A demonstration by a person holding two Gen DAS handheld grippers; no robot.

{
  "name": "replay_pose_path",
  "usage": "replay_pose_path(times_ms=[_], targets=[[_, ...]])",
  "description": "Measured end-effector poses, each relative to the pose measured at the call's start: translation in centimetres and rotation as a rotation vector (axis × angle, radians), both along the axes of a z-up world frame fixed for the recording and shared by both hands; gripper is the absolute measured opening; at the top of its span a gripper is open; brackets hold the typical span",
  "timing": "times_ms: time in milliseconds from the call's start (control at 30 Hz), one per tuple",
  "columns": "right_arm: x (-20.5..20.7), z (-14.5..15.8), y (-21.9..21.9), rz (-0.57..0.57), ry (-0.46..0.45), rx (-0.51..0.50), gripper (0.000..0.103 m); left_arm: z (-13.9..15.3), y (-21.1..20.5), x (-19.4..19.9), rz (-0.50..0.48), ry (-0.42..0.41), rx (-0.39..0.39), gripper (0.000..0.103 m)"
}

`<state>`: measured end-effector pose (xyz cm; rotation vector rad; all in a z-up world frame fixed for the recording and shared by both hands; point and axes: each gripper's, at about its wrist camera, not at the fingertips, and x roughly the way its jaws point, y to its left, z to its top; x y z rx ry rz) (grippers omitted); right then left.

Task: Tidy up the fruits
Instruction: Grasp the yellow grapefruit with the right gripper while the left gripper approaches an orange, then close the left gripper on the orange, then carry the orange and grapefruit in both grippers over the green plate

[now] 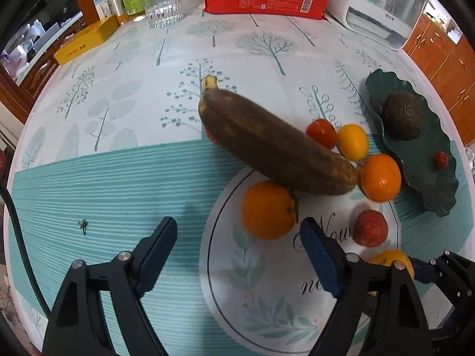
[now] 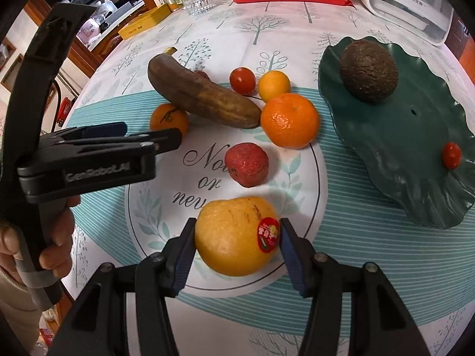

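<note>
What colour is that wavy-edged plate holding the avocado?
Dark green plate, plain with no pattern; clearest in the right wrist view.

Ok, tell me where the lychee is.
In the right wrist view the red lychee lies mid-frame on the tablecloth's printed circle, just beyond the yellow fruit with the sticker and near the large orange.

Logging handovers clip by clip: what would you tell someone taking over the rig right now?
Right gripper: jaws around the stickered yellow fruit on the cloth, pads at its sides; firm grip not certain.
Left gripper: open, empty, above the cloth near an orange.
Done: avocado and one cherry tomato lie on the green plate.
Left on the cloth: banana, second orange, lychee, small yellow fruit, another tomato, plus the fruit being gripped.
</note>
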<state>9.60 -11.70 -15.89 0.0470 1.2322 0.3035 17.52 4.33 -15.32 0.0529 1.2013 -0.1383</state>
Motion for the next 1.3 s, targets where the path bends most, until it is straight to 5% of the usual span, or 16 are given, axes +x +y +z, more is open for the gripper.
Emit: replay_pose_path(times_ms=[167,400,1300], targets=[[-0.1,-0.1,-0.2,-0.007,0.000,0.006,0.054,-0.2,-0.6,0.5,-0.024,-0.021,-0.007,0.069],[-0.2,0.0,-0.3,-0.007,-0.001,0.006,0.054,-0.8,-1.4,0.9,-0.042,-0.001,-0.070,0.036],[-1.6,1.9,0.5,0.022,-0.040,-0.005,0.054,1.8,0.4,-6.5,-0.044,0.000,-0.094,0.034]])
